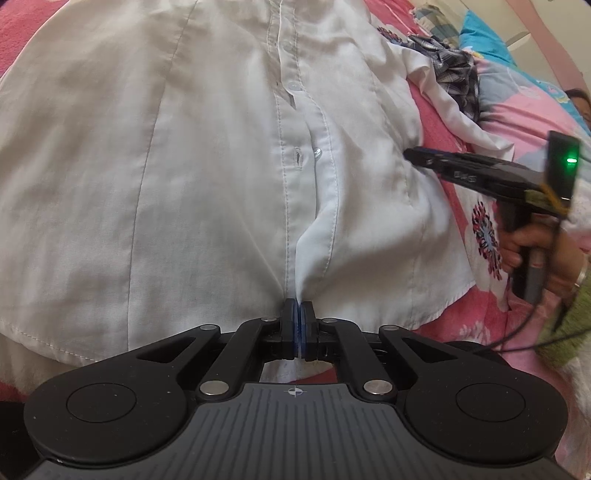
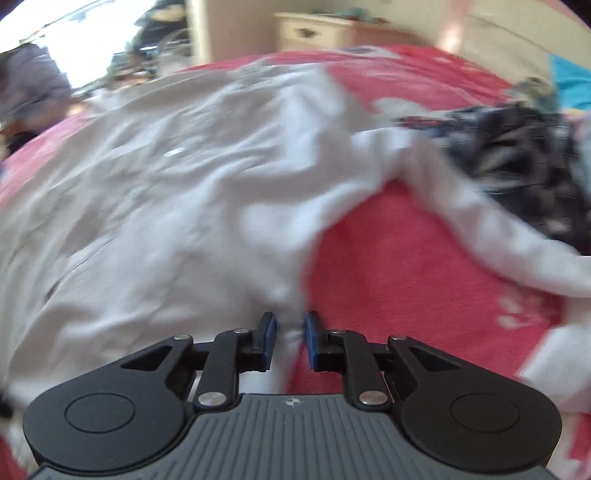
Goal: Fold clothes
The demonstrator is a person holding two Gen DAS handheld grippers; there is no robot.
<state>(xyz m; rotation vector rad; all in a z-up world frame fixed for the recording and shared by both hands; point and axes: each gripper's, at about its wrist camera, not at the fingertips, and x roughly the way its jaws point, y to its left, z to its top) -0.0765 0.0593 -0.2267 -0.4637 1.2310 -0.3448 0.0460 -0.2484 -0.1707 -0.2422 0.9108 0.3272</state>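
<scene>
A white button-up shirt (image 1: 184, 147) lies spread front-up on a pink bedspread (image 1: 476, 306). My left gripper (image 1: 298, 306) is shut on the shirt's button placket close to the hem, and a ridge of cloth rises from its pads. In the same view my right gripper (image 1: 412, 154) hovers at the shirt's right side, held by a hand (image 1: 517, 251). The right wrist view is blurred. There the right gripper (image 2: 291, 325) stands open by a narrow gap at the edge of the shirt (image 2: 166, 203). White cloth shows in that gap, with the pads apart from it.
A dark plaid garment (image 1: 454, 70) (image 2: 517, 166) lies crumpled by the shirt's sleeve (image 2: 498, 236). A blue and pink printed blanket (image 1: 517, 88) and a person (image 1: 576, 99) are at the right. A cream dresser (image 2: 314, 33) stands beyond the bed.
</scene>
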